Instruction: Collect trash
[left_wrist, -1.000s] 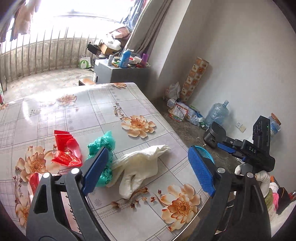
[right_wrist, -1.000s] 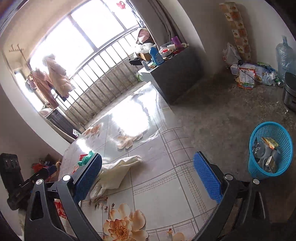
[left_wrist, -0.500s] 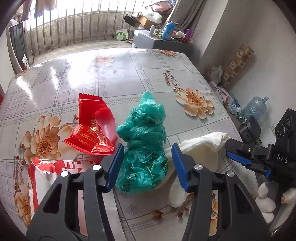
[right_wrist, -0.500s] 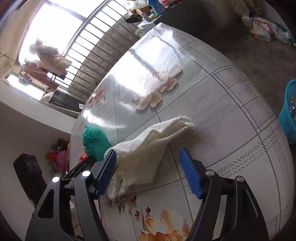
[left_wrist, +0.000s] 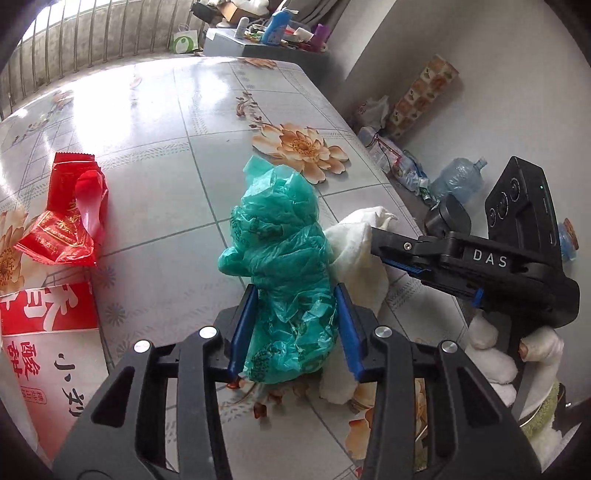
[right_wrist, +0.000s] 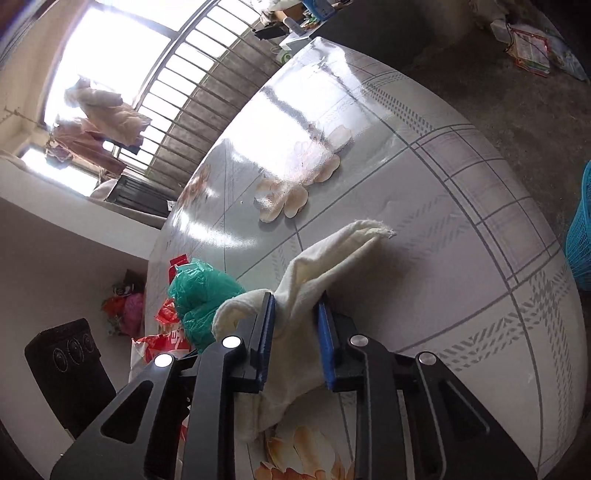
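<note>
Partly hidden behind green bag (left_wrist: 284, 266), white cloth (left_wrist: 360, 243).

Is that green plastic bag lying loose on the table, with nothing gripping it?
No, the left gripper has the green plastic bag pinched between its blue pads.

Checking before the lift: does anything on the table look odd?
Mostly normal litter. One oddity: the white glove in the right gripper is cloth, not wrapper trash like the green plastic bag in the left gripper.

Green bag (left_wrist: 280, 258), floral table (left_wrist: 155, 155)
</note>
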